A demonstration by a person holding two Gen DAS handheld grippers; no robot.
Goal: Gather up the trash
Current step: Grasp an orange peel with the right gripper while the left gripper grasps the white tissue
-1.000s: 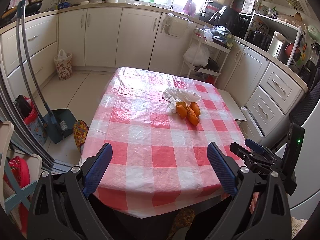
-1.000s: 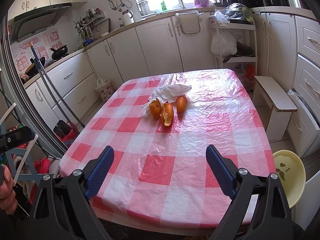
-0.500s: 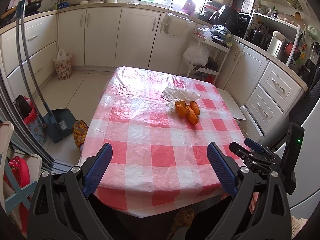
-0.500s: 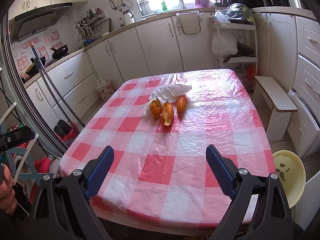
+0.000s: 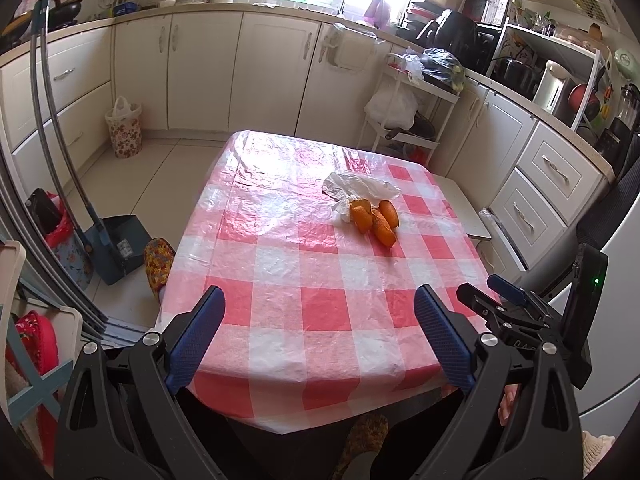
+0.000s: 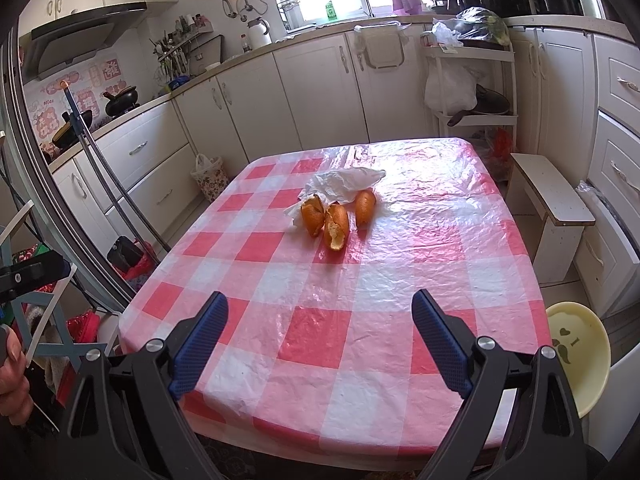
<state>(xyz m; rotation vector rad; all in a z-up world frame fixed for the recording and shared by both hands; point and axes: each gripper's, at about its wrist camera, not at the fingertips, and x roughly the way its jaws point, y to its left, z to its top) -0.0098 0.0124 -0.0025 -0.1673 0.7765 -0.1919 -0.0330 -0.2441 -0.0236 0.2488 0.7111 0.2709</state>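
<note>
Three pieces of orange peel (image 5: 374, 218) (image 6: 336, 216) lie together near the far middle of a table with a red and white checked cloth (image 5: 280, 280) (image 6: 400, 280). Just behind them rests a crumpled white plastic bag (image 5: 358, 188) (image 6: 340, 182). My left gripper (image 5: 320, 320) hangs open over the table's near edge, well short of the peel. My right gripper (image 6: 320, 328) is also open, above the near edge, nothing between its fingers. It also shows at the right edge of the left wrist view (image 5: 516, 308).
A floral waste basket (image 5: 124, 128) (image 6: 210, 176) stands on the floor by the far cabinets. A blue dustpan (image 5: 116, 248) with a long handle leans at the left. A white stool (image 6: 556, 208) and a yellow stool (image 6: 576, 348) sit right of the table. A rack (image 5: 408, 108) holds bags.
Both views have barely shifted; the table and peel sit almost where they were. Both grippers stay open.
</note>
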